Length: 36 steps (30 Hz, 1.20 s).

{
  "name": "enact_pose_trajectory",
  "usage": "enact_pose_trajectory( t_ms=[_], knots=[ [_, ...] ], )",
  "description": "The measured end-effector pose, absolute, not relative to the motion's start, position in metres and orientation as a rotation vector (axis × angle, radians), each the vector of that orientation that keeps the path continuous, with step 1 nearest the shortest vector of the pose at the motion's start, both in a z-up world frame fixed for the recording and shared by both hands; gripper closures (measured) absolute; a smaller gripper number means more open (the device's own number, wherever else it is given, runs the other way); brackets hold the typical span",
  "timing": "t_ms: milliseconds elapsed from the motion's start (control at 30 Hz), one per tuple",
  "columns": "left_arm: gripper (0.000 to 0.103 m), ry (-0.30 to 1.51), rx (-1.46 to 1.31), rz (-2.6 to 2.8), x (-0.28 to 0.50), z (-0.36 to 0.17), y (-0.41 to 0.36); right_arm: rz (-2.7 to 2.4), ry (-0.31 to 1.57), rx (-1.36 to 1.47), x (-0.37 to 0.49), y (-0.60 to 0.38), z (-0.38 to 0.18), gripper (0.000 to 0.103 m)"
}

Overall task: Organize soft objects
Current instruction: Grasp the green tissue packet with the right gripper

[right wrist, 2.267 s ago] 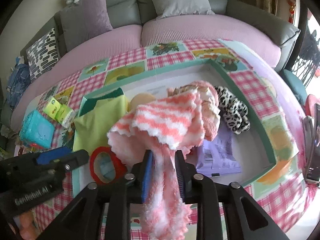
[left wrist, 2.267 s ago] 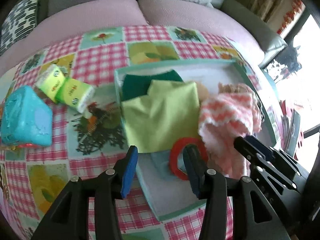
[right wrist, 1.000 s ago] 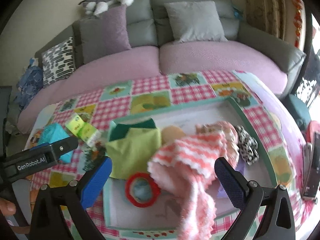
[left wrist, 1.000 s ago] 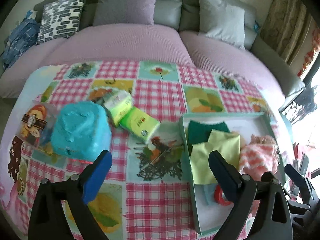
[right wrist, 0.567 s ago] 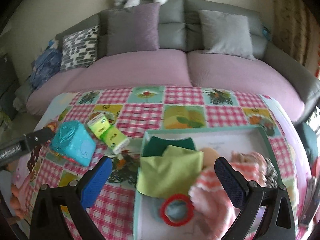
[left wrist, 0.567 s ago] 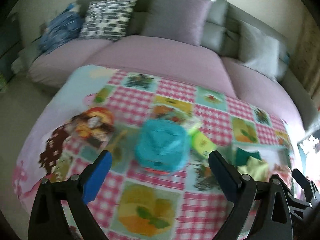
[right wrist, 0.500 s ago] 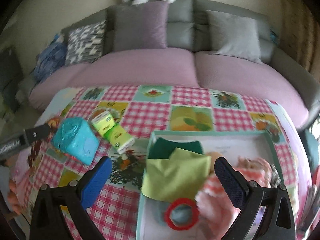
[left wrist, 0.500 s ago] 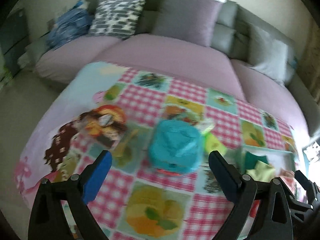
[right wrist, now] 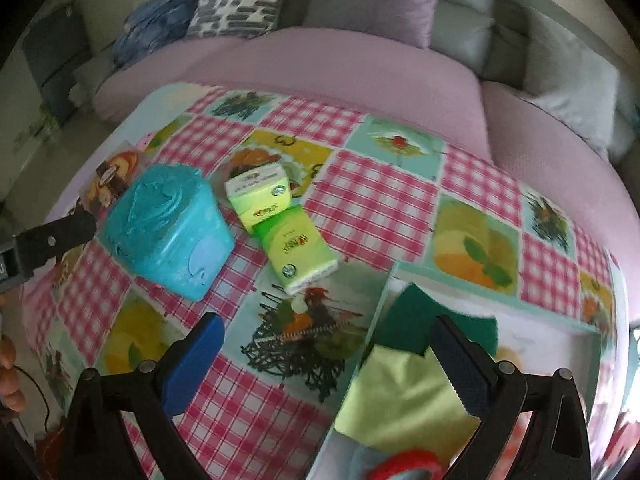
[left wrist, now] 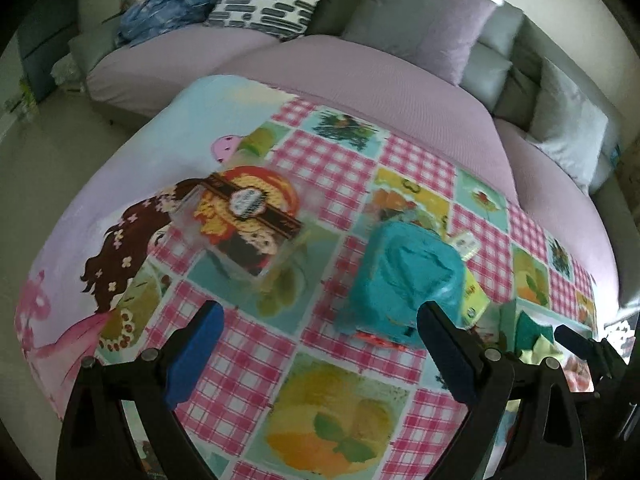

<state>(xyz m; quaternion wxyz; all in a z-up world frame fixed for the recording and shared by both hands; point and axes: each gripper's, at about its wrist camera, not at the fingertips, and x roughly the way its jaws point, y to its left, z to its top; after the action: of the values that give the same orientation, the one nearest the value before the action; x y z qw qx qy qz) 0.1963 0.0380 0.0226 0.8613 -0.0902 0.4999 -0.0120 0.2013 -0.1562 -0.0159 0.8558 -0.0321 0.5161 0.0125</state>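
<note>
Both grippers hang open and empty above the patchwork tablecloth. My left gripper [left wrist: 320,344] is over the table's left half, with a teal soft pack [left wrist: 404,280] just beyond its right finger. In the right wrist view the same teal pack [right wrist: 168,232] lies left of two green tissue packs [right wrist: 296,244]. My right gripper [right wrist: 328,360] hovers at the left rim of the teal-edged tray [right wrist: 500,304]. In the tray lie a dark green cloth [right wrist: 420,328], a lime cloth [right wrist: 404,396] and a red ring [right wrist: 404,464].
A clear plastic box with a brown band [left wrist: 240,224] sits on the table's left part. A pink-cushioned sofa with pillows [right wrist: 360,60] curves behind the table. The left gripper's finger [right wrist: 52,236] pokes in beside the teal pack. A hand [right wrist: 8,380] shows at the left edge.
Both views have swung left, away from the tray. The left gripper has come nearer the teal pack and clear box. The pink knitted piece has left the right view.
</note>
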Motion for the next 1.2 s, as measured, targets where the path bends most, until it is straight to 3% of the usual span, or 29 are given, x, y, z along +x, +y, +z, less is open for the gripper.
enact_pose_trajectory(
  t_ms=[300, 667, 1000, 1100, 1200],
  knots=[
    [0.006, 1.089, -0.248, 0.05, 0.205, 0.005, 0.058, 0.104, 1.147, -0.214, 0.239, -0.136, -0.034, 0.002],
    [0.006, 1.101, -0.29, 0.061, 0.21, -0.001, 0.064, 0.138, 1.205, -0.278, 0.281, -0.128, -0.064, 0.018],
    [0.006, 1.101, -0.298, 0.053, 0.211, -0.002, 0.065, 0.14, 1.244, -0.296, 0.297, -0.128, -0.082, 0.022],
    [0.006, 1.104, -0.294, 0.051, 0.211, -0.002, 0.064, 0.15, 1.249, -0.29, 0.299, -0.127, -0.085, 0.026],
    [0.006, 1.105, -0.29, 0.051, 0.211, -0.003, 0.063, 0.158, 1.25, -0.27, 0.3, -0.13, -0.084, 0.041]
  ],
)
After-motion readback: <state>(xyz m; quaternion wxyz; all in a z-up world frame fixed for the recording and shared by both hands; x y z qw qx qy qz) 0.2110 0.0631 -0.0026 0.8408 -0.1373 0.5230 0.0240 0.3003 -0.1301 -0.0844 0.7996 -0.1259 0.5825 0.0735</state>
